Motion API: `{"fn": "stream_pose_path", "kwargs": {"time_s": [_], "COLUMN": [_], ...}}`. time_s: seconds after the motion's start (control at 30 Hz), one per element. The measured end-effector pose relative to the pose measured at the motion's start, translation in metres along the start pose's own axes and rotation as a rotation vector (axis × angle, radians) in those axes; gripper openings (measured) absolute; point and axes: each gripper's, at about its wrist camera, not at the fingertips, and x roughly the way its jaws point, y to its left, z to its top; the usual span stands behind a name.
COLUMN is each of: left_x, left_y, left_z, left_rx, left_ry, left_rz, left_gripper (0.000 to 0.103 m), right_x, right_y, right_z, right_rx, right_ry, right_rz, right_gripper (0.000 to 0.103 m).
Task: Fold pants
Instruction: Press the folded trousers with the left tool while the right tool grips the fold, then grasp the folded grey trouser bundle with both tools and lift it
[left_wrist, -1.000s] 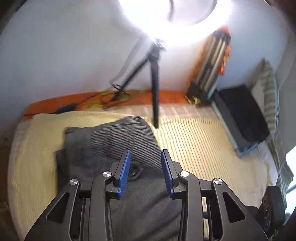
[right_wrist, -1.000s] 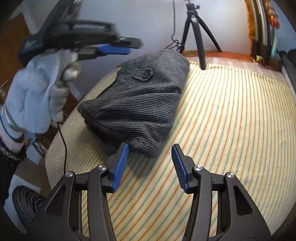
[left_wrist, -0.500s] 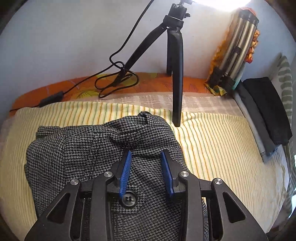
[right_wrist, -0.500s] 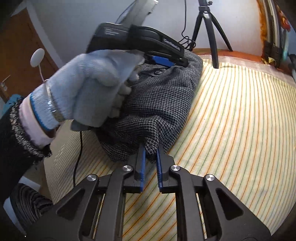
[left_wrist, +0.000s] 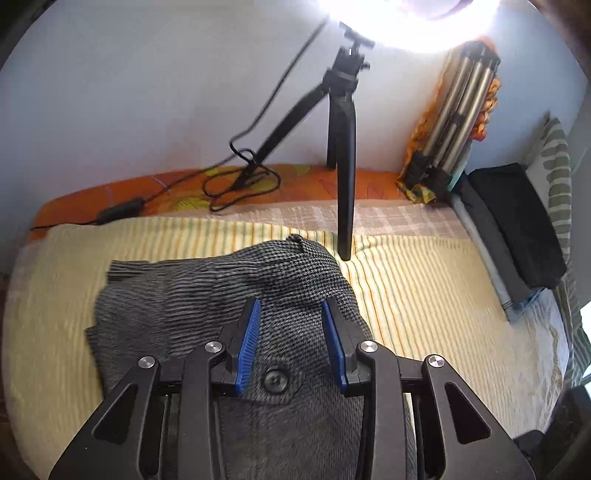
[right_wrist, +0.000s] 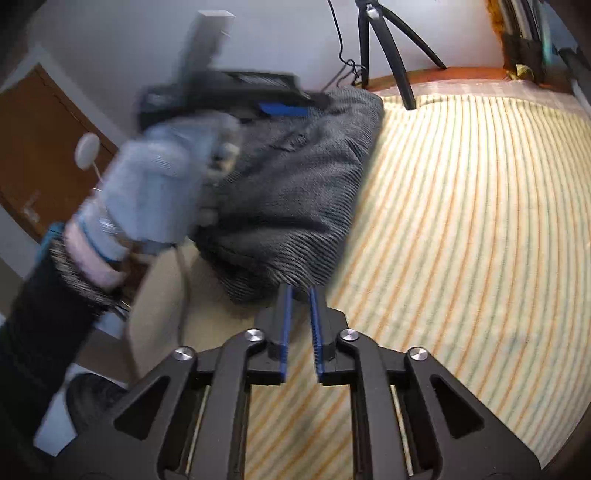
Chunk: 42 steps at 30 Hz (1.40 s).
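On the striped bed (left_wrist: 424, 295), grey pants (left_wrist: 207, 295) in a thick folded heap, close to the tripod (left_wrist: 343, 166) leg. Right tool (right_wrist: 300, 291): wide apart a moment ago, then snapped tight on the near edge of the pants, now opening again with a thin gap between the pads. Cloth edge right at the tips, seemingly not squeezed any more. Likely meaning: pull or tuck over, fold nearly done. Left tool (left_wrist: 291, 306), in a gloved hand (right_wrist: 159, 184): lower than a moment ago, half spread, pinching nothing. Pants right under it, with the black button (left_wrist: 275, 380) showing between its two arms and the far fold just past its tips. Maybe pressing the heap flat; hard to tell if touching. Next, probably, a last pat or smoothing.
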Motion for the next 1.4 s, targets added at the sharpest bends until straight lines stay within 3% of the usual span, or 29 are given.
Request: {"fn": "stream_pose_path", "kwargs": {"time_s": [0.07, 0.17, 0.2, 0.27, 0.43, 0.57, 0.6, 0.67, 0.83, 0.9, 0.97, 1.0, 1.13, 1.23, 1.4], "left_x": [-0.022, -0.045, -0.052, -0.063, -0.069, -0.051, -0.047, -0.047, -0.075, -0.081, -0.081, -0.079, -0.064, -0.050, -0.028], "left_y": [0.010, 0.026, 0.031, 0.040, 0.059, 0.068, 0.071, 0.083, 0.105, 0.116, 0.125, 0.128, 0.136, 0.146, 0.156], "left_z": [-0.006, -0.019, -0.026, -0.041, -0.081, -0.109, -0.112, -0.117, -0.108, -0.103, -0.098, -0.097, -0.093, -0.091, -0.087], "left_rx": [-0.020, -0.063, -0.068, -0.077, -0.108, -0.044, -0.049, -0.103, -0.193, -0.259, -0.311, -0.328, -0.403, -0.461, -0.509], "left_ry": [-0.039, -0.063, -0.071, -0.075, -0.040, 0.017, 0.026, 0.018, -0.044, -0.056, -0.062, -0.057, -0.031, -0.005, 0.015], "left_rz": [0.018, 0.009, 0.018, 0.039, 0.050, 0.168, 0.169, 0.151, 0.066, -0.028, -0.099, -0.130, -0.202, -0.262, -0.285], "left_gripper": [0.032, 0.032, 0.032, 0.033, 0.033, 0.033, 0.038, 0.048, 0.050, 0.064, 0.065, 0.066, 0.067, 0.067, 0.067], "right_x": [0.008, 0.014, 0.016, 0.020, 0.019, 0.018, 0.021, 0.025, -0.002, -0.016, -0.031, -0.037, -0.041, -0.032, 0.000], "right_y": [0.000, 0.001, 0.001, 0.009, 0.025, 0.021, 0.019, 0.020, 0.023, 0.019, 0.008, 0.001, -0.025, -0.038, -0.047], "right_z": [0.000, 0.001, 0.003, 0.006, 0.010, 0.003, 0.001, -0.005, 0.001, 0.007, 0.018, 0.024, 0.048, 0.070, 0.100], "right_rx": [0.002, 0.019, 0.015, -0.016, -0.078, -0.090, -0.093, -0.112, -0.155, -0.150, -0.100, -0.058, 0.071, 0.101, 0.112], "right_ry": [0.015, 0.009, 0.008, 0.013, 0.007, 0.035, 0.050, 0.069, 0.080, 0.058, -0.006, -0.051, -0.095, -0.099, -0.061], "right_rz": [-0.036, -0.039, -0.038, -0.047, -0.060, -0.080, -0.093, -0.116, -0.061, -0.059, -0.065, -0.056, 0.003, 0.005, 0.027], "right_gripper": [0.045, 0.048, 0.047, 0.012, 0.010, 0.009, 0.009, 0.008, 0.007, 0.018, 0.068, 0.074, 0.076, 0.082, 0.082]}}
